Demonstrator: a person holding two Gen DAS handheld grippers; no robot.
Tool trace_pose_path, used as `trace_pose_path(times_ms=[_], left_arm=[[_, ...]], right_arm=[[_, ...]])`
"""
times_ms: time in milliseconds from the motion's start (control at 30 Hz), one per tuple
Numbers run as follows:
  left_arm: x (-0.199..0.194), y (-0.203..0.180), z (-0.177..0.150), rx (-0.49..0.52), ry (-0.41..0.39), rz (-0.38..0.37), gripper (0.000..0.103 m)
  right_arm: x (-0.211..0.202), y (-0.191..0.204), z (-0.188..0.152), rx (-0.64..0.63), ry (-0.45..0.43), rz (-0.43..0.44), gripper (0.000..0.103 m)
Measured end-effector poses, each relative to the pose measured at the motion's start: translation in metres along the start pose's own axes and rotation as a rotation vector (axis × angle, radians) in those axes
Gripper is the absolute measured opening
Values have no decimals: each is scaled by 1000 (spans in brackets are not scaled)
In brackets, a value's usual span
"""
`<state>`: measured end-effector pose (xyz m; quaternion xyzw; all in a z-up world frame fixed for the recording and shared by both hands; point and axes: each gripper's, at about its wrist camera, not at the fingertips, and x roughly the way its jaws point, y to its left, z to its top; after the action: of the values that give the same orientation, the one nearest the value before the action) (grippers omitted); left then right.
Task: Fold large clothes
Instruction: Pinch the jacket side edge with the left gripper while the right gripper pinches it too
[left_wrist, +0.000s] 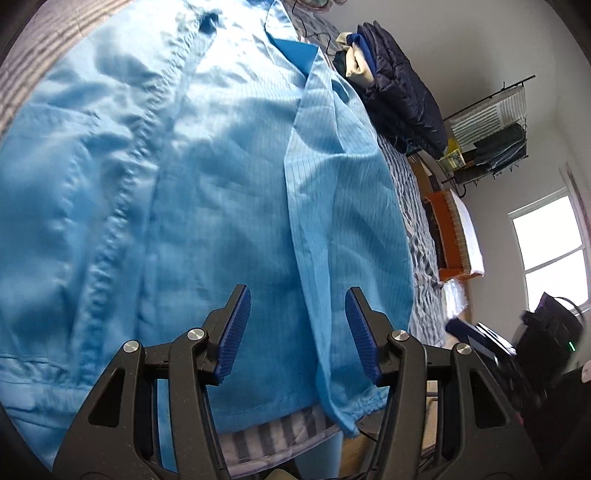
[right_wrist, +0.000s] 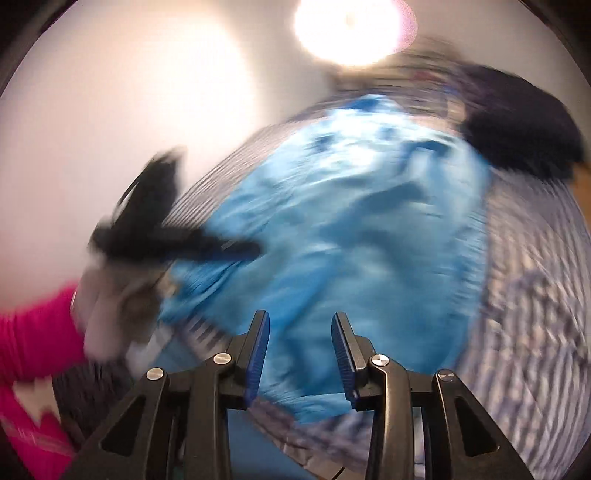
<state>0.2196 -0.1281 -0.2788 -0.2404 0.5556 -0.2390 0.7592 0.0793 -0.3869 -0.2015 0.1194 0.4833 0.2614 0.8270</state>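
Lt-blue jacket spread flat on striped bed — one sleeve folded inward.

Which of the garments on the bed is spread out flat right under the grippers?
The light blue jacket, laid open across the striped bed cover. The dark navy puffer jacket sits bunched in a pile at the far end.

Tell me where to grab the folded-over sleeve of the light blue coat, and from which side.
Judging by its pose, take the sleeve at its gathered cuff, coming from the bed's near edge: the cuff hangs slightly over that edge, free of the coat, so fingers can close around it.
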Motion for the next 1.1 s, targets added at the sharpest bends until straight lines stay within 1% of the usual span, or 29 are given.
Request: trace_pose_path(times_ms=[33,67,133,200,233,267,300,333,367,467,500,533,600,633,700,733,833,900,967,1033,1100], left_arm=[[3,0,1,-6,5,-3,55],[6,-1,1,-10,7,-10,54],[10,-3,2,-8,14,-24,54],[15,-7,4,2,19,-29,54],[17,-8,5,7,19,-30,51],[20,-11,5,21,22,-28,38],[23,-13,6,34,27,-20,30],[28,-15,6,51,33,-4,17],[30,-15,5,59,36,4,7],[35,-18,1,86,33,14,2],[35,-20,-2,97,28,22,2],[35,-21,-3,105,27,23,1],[34,-27,-12,130,34,20,0],[34,-30,-16,143,37,21,0],[34,-36,-26,180,48,33,0],[35,-38,-30,190,56,25,0],[36,-42,-38,220,66,44,0],[34,-40,-39,213,60,33,0],[28,-37,-38,205,48,26,0],[22,-36,-32,187,25,21,0],[23,-34,-26,160,46,1,11]], right_arm=[[2,-18,1,73,3,-20,37],[3,-28,2,118,6,-21,39],[10,-58,-2,238,26,-22,39],[21,-82,-6,346,48,26,39],[27,-91,-8,398,55,59,39],[30,-95,-9,421,59,81,39],[35,-98,-10,439,70,97,39],[40,-98,-10,441,78,102,39],[43,-97,-11,441,86,107,39],[59,-90,-10,441,111,121,39],[64,-85,-9,441,112,119,29],[67,-79,-7,436,120,115,17],[66,-70,-3,399,113,86,5],[63,-64,0,374,97,78,0],[51,-58,4,350,70,70,0],[42,-56,7,343,44,65,0],[20,-62,11,363,-18,84,0],[16,-67,12,364,-21,67,0],[22,-72,7,368,15,38,0],[34,-76,-3,381,86,26,0],[48,-72,-13,348,167,-40,0]])
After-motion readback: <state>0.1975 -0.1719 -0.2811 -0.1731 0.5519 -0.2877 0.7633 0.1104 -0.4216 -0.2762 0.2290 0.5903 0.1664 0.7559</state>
